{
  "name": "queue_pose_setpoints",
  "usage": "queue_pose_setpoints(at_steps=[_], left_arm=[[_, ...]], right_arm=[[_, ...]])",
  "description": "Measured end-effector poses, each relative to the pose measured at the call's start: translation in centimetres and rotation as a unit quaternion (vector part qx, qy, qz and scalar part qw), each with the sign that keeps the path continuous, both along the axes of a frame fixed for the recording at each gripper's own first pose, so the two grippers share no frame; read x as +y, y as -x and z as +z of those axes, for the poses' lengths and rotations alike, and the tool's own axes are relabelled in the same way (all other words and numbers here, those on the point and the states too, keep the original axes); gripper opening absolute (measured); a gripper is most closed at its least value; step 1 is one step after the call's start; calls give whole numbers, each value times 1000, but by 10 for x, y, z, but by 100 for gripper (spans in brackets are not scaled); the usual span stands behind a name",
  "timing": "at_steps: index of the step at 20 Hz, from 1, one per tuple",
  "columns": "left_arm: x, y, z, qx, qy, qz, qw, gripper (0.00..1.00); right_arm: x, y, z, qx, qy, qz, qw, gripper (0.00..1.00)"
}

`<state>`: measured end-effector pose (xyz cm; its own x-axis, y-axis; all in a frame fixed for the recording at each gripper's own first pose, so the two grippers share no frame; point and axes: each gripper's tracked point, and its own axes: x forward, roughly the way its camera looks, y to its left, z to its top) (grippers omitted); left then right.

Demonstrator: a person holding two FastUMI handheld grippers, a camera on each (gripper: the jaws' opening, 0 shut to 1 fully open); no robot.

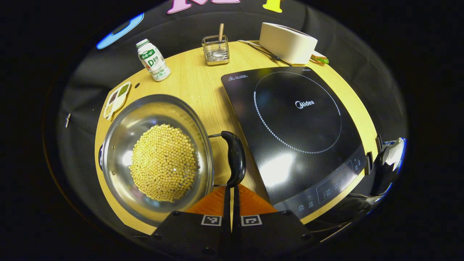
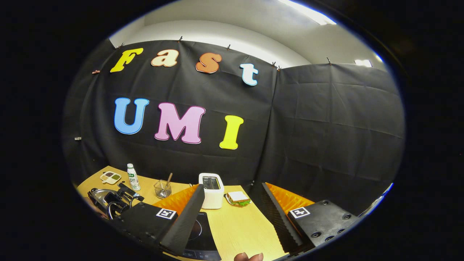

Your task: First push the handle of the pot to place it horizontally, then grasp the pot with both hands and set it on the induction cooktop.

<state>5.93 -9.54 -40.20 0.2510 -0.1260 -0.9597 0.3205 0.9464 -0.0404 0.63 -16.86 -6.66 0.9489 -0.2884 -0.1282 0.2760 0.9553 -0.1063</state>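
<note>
1 pot, 1 cooktop, 1 bottle, 1 toaster, 1 sandwich.

A milk bottle, wire utensil basket and toaster stand on the table's far side.

Pot handle stands in the narrow gap beside cooktop.
</note>
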Motion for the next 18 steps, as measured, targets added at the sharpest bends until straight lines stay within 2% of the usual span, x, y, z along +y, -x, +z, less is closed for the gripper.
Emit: queue_pose_setpoints(at_steps=[3, 9, 12, 16, 18], left_arm=[[-5, -15, -3, -4, 4, 9, 1000, 5], [-10, -44, -2, -21, -1, 2, 1000, 5], [-9, -41, 4, -33, 9, 4, 999, 5], [-10, -23, 30, -64, 51, -4, 997, 6], [-6, -10, 47, -76, 70, -12, 995, 28]], right_arm=[[-3, -4, -3, 2, 6, -7, 1000, 97], [-3, -10, -6, 8, 16, -16, 1000, 97], [5, -14, -9, 14, 14, -12, 1000, 97], [34, -26, -20, 27, -3, 16, 999, 98], [52, -30, -26, 32, -8, 33, 999, 98]])
